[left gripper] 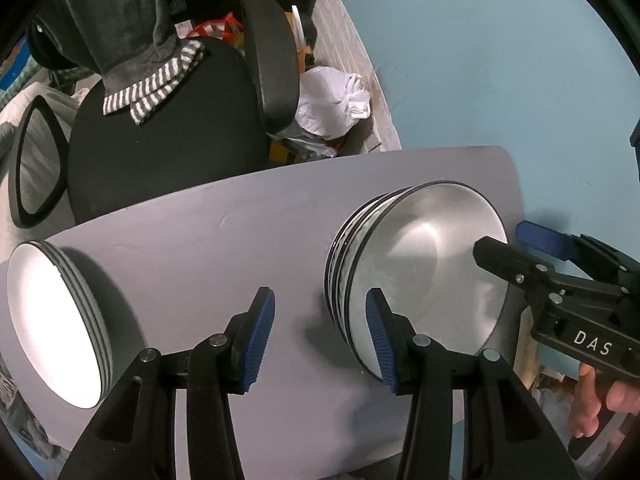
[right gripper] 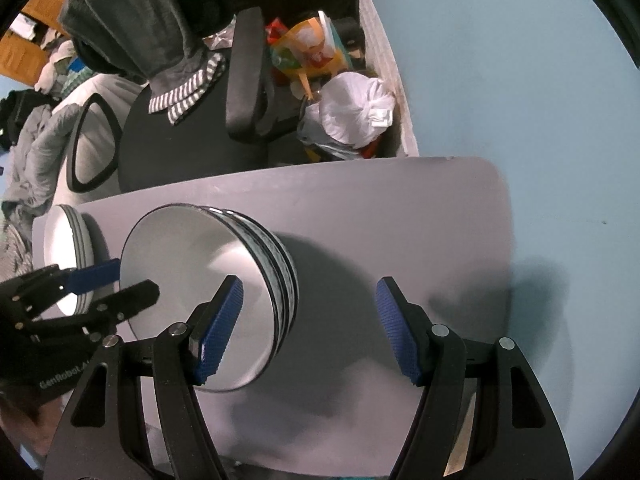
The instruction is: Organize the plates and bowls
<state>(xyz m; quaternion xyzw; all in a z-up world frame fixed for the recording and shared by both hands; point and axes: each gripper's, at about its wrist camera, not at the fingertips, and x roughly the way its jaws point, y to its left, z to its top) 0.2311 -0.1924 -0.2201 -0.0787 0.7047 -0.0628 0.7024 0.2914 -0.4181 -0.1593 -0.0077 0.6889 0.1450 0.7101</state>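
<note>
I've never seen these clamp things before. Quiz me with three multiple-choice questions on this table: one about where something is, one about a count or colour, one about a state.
1. Where is the stack of white plates relative to the stack of metal bowls, seen from the left wrist camera?
A. To its left
B. On top of it
C. To its right

2. How many stacks of dishes stand on the grey table?
A. One
B. Two
C. Four

3. What state is the left tool in?
A. Clamped on a white plate
C. Shut with nothing in it
B. Open, straddling the near rim of the bowl stack

Answers:
1. A: the plates sit at the table's left end, apart from the bowls.
2. B: only the plates and the bowls show.
3. B: one blue pad lies over the top bowl, the other outside, with a gap between.
</note>
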